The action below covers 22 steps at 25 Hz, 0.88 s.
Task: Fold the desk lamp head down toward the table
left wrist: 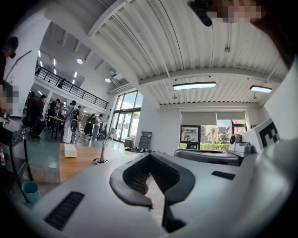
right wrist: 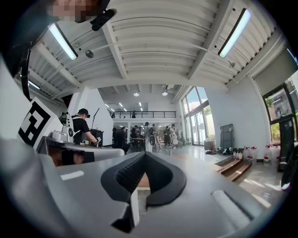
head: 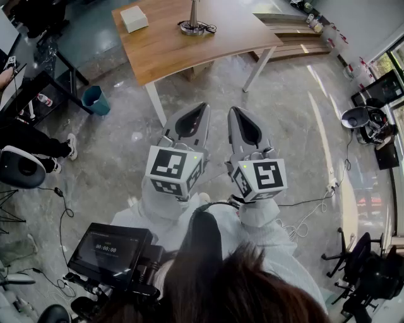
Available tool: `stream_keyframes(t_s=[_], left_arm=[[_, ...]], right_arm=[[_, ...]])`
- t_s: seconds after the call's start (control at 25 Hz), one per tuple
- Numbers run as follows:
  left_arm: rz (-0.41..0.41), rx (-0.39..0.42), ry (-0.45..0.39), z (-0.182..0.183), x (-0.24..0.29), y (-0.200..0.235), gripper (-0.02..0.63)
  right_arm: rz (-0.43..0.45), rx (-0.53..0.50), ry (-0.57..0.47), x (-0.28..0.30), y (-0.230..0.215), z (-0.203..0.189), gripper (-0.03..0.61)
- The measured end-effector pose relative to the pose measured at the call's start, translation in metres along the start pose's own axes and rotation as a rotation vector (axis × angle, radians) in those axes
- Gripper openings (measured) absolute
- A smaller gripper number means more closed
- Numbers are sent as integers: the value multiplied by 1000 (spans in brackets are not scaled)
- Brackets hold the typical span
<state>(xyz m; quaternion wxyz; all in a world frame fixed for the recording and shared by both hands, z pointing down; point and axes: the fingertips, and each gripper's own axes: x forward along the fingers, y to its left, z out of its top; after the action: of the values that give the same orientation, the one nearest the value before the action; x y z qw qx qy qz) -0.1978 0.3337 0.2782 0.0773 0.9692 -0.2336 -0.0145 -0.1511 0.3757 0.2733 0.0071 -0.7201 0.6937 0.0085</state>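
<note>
Lamp (head: 194, 17) stands top centre on the table (head: 227, 39), well apart from our left gripper (head: 201, 108) and right gripper (head: 233, 111), both closed tight on nothing mid-frame, so we'd step close, open up, then ease its head down slowly.

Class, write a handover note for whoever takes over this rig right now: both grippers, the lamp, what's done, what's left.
Left gripper: shut, empty, held level.
Right gripper: shut, empty, alongside it.
Desk lamp stands upright on the wooden table, far ahead across the floor, a white box near it.
Done: nothing; lamp untouched.
Left: walk up, grip the lamp head, fold it down toward the table.
</note>
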Motion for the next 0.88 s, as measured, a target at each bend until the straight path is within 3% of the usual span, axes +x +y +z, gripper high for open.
stream_keyframes(t_s=[0.52, 0.88], left_arm=[[6, 12, 9, -5, 11, -3, 0], [67, 6, 16, -13, 38, -8, 0]], right_arm=[[3, 22, -4, 3, -9, -5, 0], [37, 39, 34, 2, -43, -17, 2]])
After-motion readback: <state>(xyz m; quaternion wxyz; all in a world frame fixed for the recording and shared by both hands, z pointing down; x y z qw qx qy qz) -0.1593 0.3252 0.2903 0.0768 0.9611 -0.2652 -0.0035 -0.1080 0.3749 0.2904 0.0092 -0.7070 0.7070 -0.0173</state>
